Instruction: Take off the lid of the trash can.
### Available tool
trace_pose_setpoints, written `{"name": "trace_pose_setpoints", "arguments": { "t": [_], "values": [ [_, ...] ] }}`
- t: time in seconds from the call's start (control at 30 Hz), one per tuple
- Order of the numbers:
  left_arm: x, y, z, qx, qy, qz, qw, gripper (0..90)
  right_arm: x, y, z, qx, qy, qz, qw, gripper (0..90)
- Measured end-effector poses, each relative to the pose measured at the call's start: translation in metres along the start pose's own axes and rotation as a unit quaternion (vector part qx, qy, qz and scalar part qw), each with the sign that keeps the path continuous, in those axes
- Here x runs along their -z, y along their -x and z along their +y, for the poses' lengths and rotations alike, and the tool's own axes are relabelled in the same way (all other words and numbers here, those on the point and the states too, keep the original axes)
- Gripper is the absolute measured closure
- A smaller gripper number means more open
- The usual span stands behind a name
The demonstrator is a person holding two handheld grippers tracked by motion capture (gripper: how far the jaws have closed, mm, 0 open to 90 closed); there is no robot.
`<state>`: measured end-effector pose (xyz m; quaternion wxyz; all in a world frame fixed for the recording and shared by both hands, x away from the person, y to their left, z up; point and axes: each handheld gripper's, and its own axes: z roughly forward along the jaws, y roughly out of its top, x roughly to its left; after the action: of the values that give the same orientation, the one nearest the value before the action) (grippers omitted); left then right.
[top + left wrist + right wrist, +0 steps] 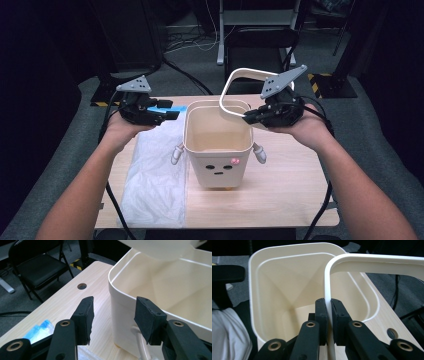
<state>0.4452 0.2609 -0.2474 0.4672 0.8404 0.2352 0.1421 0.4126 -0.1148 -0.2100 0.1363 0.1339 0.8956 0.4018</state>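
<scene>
Right gripper view: we held the white ring (pixel 372 262) clamped between closed fingers (pixel 322 315), tilted above the bin (pixel 262 277); left gripper (pixel 113 317) stood open.

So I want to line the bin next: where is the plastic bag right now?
In the high view the plastic bag lies flat on the table's left side, beside the bin, below the left gripper.

Left gripper (pixel 113 320) open beside the cream bin (pixel 160 290) on the wooden table (pixel 67 300)
</scene>
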Motion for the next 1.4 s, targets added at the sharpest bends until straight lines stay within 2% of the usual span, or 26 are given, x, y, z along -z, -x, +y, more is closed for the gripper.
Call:
{"name": "trace_pose_setpoints", "arguments": {
  "t": [0.03,0.27,0.43,0.5,0.6,0.77,0.93,1.13,1.23,1.3,1.4],
  "values": [
    [0.000,0.000,-0.001,-0.002,0.000,0.001,1.0000,49.1,0.000,0.004,0.000,-0.005,0.000,-0.009,0.9999,84.4],
    [0.003,0.004,-0.014,-0.007,-0.002,0.003,1.0000,49.3,0.000,0.018,0.000,-0.023,0.004,-0.032,0.9992,84.4],
    [0.005,0.003,-0.028,0.001,-0.008,0.011,0.9999,49.4,-0.004,0.032,0.000,-0.036,0.006,-0.057,0.9977,84.4],
    [0.006,0.002,-0.035,0.004,-0.006,0.010,0.9999,49.4,-0.005,0.039,-0.001,-0.051,0.005,-0.072,0.9961,84.4],
    [0.007,0.002,-0.040,0.005,-0.004,0.011,0.9999,49.4,-0.005,0.044,-0.002,-0.057,0.003,-0.079,0.9952,84.4],
    [0.005,0.004,-0.055,0.013,0.001,0.009,0.9999,49.3,-0.007,0.052,-0.010,-0.072,-0.001,-0.099,0.9925,84.4],
    [0.000,0.006,-0.071,0.017,-0.004,0.019,0.9997,48.6,-0.010,0.062,-0.028,-0.093,-0.007,-0.115,0.9890,84.4],
    [-0.008,0.008,-0.091,0.023,-0.004,0.027,0.9994,47.9,-0.015,0.063,-0.044,-0.103,-0.011,-0.117,0.9878,84.4],
    [-0.012,0.007,-0.101,0.033,-0.001,0.028,0.9991,47.6,-0.020,0.062,-0.054,-0.106,-0.010,-0.116,0.9875,84.4],
    [-0.016,0.008,-0.109,0.033,-0.007,0.035,0.9988,47.3,-0.025,0.059,-0.065,-0.109,-0.009,-0.119,0.9868,84.4],
    [-0.017,0.008,-0.116,0.038,-0.006,0.035,0.9986,47.3,-0.028,0.057,-0.072,-0.110,-0.007,-0.119,0.9868,84.4]
  ]
}}
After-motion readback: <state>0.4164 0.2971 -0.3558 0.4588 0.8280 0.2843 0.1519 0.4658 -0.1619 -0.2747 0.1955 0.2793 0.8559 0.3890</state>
